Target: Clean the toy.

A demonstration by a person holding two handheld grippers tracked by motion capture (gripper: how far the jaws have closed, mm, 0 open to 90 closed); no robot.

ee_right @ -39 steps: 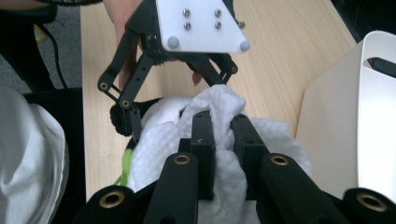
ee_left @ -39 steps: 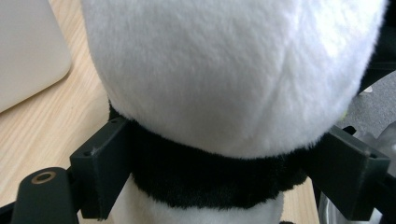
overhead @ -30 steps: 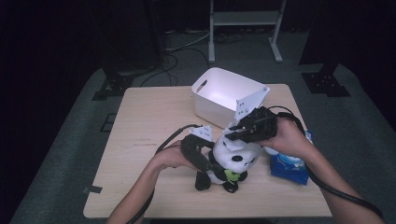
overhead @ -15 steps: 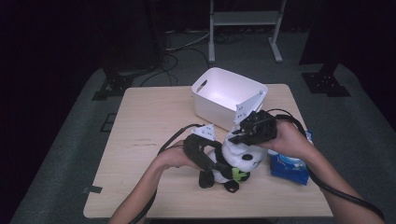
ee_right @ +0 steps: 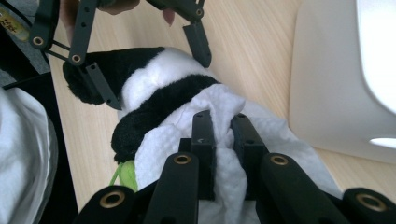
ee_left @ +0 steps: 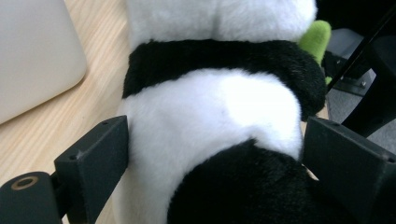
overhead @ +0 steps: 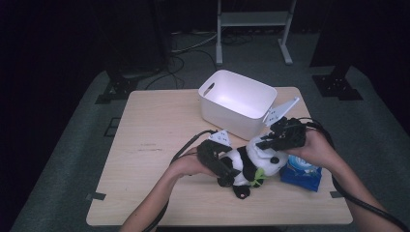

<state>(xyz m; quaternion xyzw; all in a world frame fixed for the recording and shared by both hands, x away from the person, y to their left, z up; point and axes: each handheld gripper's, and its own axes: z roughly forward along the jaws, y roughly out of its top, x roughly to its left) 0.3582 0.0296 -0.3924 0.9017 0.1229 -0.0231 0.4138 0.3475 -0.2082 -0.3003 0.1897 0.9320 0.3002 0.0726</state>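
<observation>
The left tongs (overhead: 227, 171) clamp a plush panda's (overhead: 244, 166) body on the wooden surface (overhead: 154, 140) beside a white bin (overhead: 237, 104), while the right tongs (ee_right: 219, 128) pinch a white paper towel (ee_right: 219, 163) against its head.

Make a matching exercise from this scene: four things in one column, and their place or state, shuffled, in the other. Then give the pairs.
Things:
1. toy panda
2. white tub
3. blue packet
4. white tissue

Places or states:
A. pinched between the jaws of the right hand-held gripper
B. on the table under the right hand
C. open on top, standing behind the panda
D. clasped around the body by the left hand-held gripper

Pairs: 1-D, 2-C, 3-B, 4-A
</observation>
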